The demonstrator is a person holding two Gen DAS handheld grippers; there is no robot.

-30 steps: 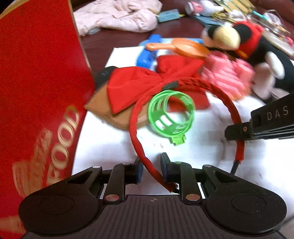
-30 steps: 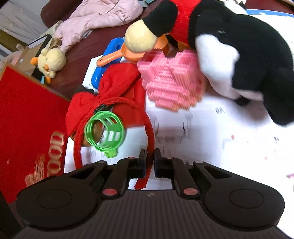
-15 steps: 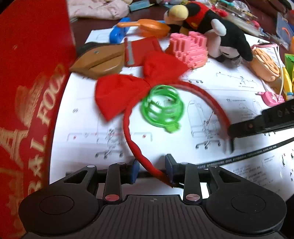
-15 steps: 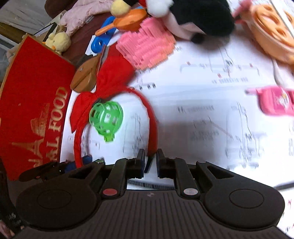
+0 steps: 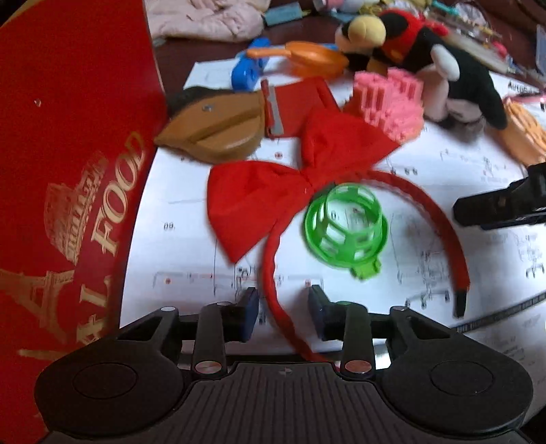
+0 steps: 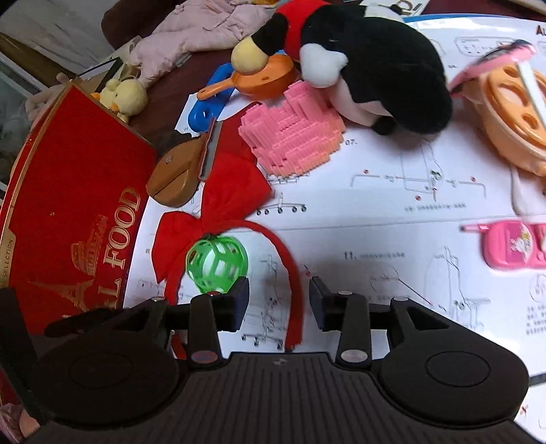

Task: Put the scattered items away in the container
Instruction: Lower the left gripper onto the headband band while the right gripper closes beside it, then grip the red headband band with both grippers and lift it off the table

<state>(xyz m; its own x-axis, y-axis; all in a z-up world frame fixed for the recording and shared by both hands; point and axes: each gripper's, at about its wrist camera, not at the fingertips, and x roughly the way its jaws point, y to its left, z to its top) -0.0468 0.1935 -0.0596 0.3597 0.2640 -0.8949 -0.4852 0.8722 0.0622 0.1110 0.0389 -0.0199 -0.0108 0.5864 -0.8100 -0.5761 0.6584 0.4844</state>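
In the left wrist view the left gripper [image 5: 283, 316] is sitting at 6 o'clock with its fingers [image 5: 248, 312] spread wide, one end of the red headband [image 5: 426, 208] running between them without touching either pad. In the right wrist view the right gripper [image 6: 277, 304] is likewise standing wide, the headband's [image 6: 290, 259] other end lying loose between its fingers [image 6: 319, 302]. The headband is lying flat on a white sheet [image 5: 191, 218] printed with assembly drawings, and a green cage ball [image 5: 346, 227] is resting inside its arc, just beside the band; in the right view the ball [image 6: 216, 264] is sitting at about 9 o'clock from the gripper's gap. The headband's big bow [image 5: 273, 177] is spreading toward 11 o'clock. At 9 o'clock a red box [image 5: 68, 170] with gold "FOOD" lettering is filling the left edge, its side facing the camera. Farther off, at 11 o'clock, a brown wooden piece [image 5: 218, 131] is lying beside a red item with a metal strip [image 5: 297, 99]. At 1 o'clock a pink block [image 5: 389, 102] is sitting just beyond the bow, touching a black plush [image 5: 454, 71]. Beyond these, an orange pan [image 5: 307, 61] and a blue toy [image 5: 249, 70] are lying near the sheet's far edge, with a pink jacket [image 5: 204, 17] bunched on the dark table [image 5: 177, 47] behind. In the right view an orange toy [image 6: 512, 116] and a pink phone [image 6: 515, 246] are lying at 2 to 3 o'clock.
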